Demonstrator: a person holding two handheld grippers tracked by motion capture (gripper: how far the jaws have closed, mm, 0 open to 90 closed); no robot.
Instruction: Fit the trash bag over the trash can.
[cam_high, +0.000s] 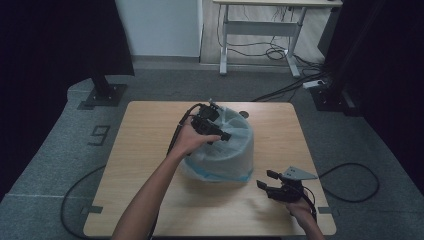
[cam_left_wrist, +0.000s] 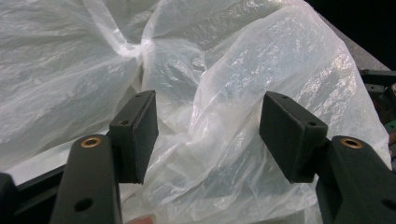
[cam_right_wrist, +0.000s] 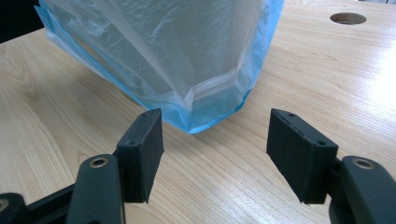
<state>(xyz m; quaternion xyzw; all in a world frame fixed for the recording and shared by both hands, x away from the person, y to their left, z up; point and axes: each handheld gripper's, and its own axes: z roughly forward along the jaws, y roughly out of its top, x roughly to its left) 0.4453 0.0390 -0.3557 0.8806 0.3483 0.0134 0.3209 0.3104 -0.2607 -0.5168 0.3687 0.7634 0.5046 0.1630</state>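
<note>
One readable mark is showing: a dark "9" (cam_high: 100, 135) on the grey floor left of the table (cam_high: 150, 150); no brand or label is legible on the bag or grippers. Left forearm is reaching in from the bottom edge diagonally up to the top of the plastic bag (cam_high: 225, 145), left hand wrapping the left gripper (cam_high: 226, 136), which is sitting over the bag's upper left rim and pointing right across it. Its jaws are standing wide apart, with crumpled translucent film (cam_left_wrist: 210, 116) bulging between them (pads not pressing it, as far as the left gripper view is showing). Right hand is lying low near the table's front right corner, holding the right gripper (cam_high: 267, 179) level, tips pointing left toward the bag's base. Its jaws are also standing wide, nothing between them; the bag's blue-edged bottom corner (cam_right_wrist: 196, 122) is sitting on the wood just beyond the pads, apart from them. Bag is standing mid-table, slightly right of centre, near a round hole (cam_high: 244, 114) in the tabletop.
</note>
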